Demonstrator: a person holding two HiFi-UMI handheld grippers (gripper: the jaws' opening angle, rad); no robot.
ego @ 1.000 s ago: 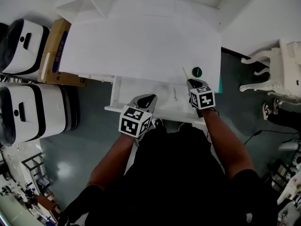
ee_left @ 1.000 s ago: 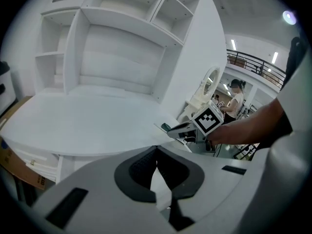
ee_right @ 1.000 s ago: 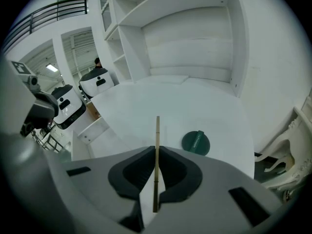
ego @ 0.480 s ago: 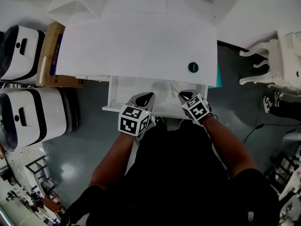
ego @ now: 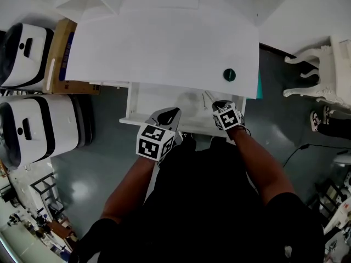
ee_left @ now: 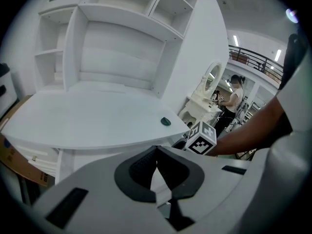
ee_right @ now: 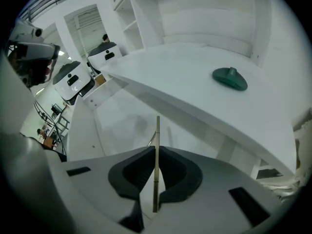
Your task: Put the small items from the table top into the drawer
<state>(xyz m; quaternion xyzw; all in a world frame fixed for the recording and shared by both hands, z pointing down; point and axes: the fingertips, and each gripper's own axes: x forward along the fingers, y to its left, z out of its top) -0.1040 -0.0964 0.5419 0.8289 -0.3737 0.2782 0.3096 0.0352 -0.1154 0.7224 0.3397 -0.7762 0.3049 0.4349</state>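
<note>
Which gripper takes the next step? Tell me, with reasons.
Right. The right gripper is shut on a thin stick over the open drawer and likely only needs to release; the left gripper is shut, empty.

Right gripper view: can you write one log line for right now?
right hand-held gripper: shut on thin stick, over open drawer | left hand-held gripper: shut, empty | green item: on table top

L side: cardboard box [ego: 59, 56] next to 2 white/black cases [ego: 35, 131]; R side: white ornate furniture [ego: 324, 74].
</note>
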